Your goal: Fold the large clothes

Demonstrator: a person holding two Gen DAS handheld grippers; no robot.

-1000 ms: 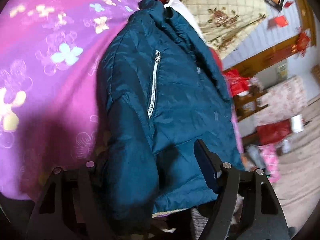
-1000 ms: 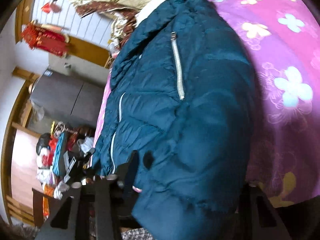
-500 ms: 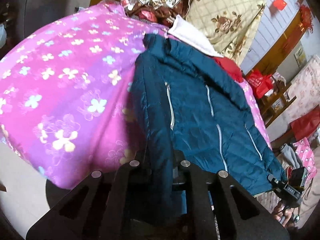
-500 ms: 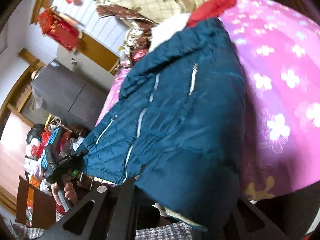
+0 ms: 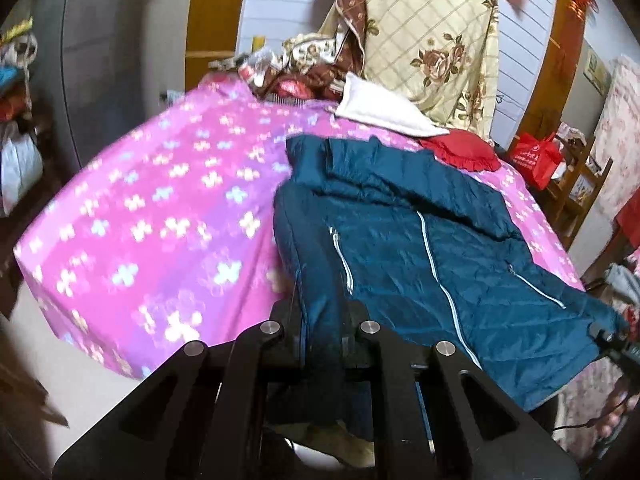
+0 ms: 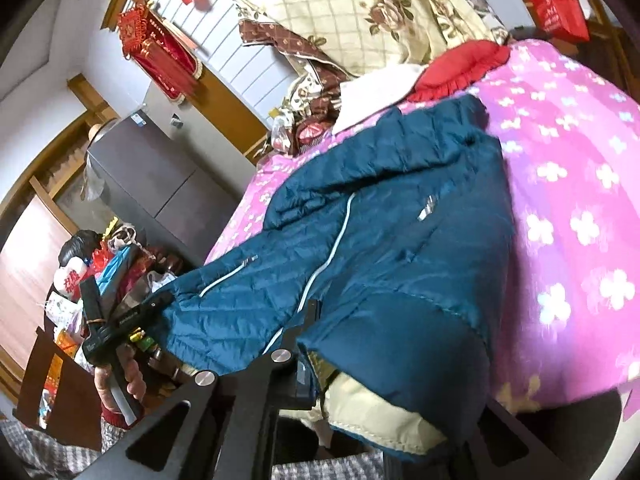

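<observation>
A dark teal quilted jacket with pale zips lies front up on a pink flowered bed cover. My left gripper is shut on the jacket's hem at its left corner. In the right wrist view the jacket spreads across the cover, and my right gripper is shut on the jacket's other hem corner, whose cream lining shows. The left gripper also shows there, pinching the far hem corner.
A white cloth, a red cushion and a cream rose-print quilt pile at the bed's head. A grey cabinet and cluttered bags stand beside the bed. A red bag sits at the far side.
Both grippers have pulled back and apart with the hem. The jacket, bunched close to the cameras a second ago, now lies spread out flat on the bed cover.
</observation>
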